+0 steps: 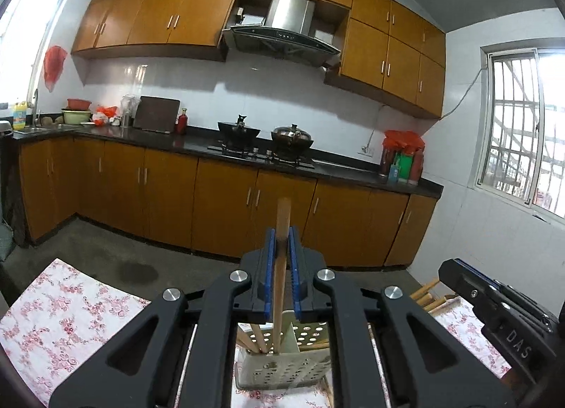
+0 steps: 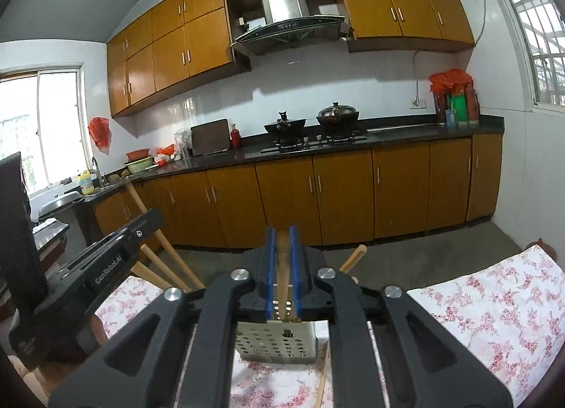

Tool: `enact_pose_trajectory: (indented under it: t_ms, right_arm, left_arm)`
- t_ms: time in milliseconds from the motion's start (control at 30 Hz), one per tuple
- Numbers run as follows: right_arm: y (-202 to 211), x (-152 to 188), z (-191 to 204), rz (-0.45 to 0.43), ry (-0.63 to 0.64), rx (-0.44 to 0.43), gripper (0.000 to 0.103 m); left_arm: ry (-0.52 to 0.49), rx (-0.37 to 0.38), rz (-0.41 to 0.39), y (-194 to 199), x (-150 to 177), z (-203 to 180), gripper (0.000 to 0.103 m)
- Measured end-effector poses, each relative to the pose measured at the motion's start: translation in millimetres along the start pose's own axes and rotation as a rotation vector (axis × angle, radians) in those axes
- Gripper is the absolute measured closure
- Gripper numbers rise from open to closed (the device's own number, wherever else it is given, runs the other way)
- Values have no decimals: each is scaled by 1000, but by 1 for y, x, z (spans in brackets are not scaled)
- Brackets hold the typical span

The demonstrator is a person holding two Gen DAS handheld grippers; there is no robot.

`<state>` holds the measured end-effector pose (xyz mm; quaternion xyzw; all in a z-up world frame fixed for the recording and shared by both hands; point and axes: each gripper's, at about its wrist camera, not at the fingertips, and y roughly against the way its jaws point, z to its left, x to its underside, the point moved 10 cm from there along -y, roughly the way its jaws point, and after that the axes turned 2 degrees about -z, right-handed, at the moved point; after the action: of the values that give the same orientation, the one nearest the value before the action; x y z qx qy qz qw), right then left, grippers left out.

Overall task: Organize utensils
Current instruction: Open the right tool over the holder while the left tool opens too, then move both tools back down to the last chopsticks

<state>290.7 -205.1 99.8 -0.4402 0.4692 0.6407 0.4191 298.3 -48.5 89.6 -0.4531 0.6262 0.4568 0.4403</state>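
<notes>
My left gripper (image 1: 282, 236) is shut on a wooden utensil handle (image 1: 282, 217) that stands upright, its lower end down in a white perforated utensil holder (image 1: 282, 369) holding a few other wooden sticks (image 1: 259, 339). My right gripper (image 2: 281, 236) is shut on another wooden handle (image 2: 281, 266) whose lower end is in the same holder (image 2: 275, 346). The left gripper's body (image 2: 106, 259) shows at the left of the right wrist view, with wooden handles (image 2: 159, 263) beside it. The right gripper's body (image 1: 494, 302) shows at the right of the left wrist view.
The holder stands on a table with a floral cloth (image 1: 67, 316), also in the right wrist view (image 2: 487, 305). A loose chopstick (image 2: 322, 383) lies on the cloth by the holder. Beyond are kitchen cabinets (image 1: 226, 196), a stove with two pots (image 1: 265, 141) and a range hood (image 1: 282, 30).
</notes>
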Motion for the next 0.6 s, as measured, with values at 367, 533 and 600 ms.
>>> enact_pose_trajectory:
  t_ms: [367, 533, 600]
  right_arm:
    - [61, -3, -27, -59, -1, 84, 70]
    - [60, 79, -69, 125, -31, 169, 66]
    - [49, 125, -79, 240, -80, 173, 66]
  left_arm:
    - [24, -24, -37, 54, -22, 25, 58]
    - [21, -123, 54, 74, 21, 67, 56]
    - [21, -155, 136, 71, 52, 83, 56]
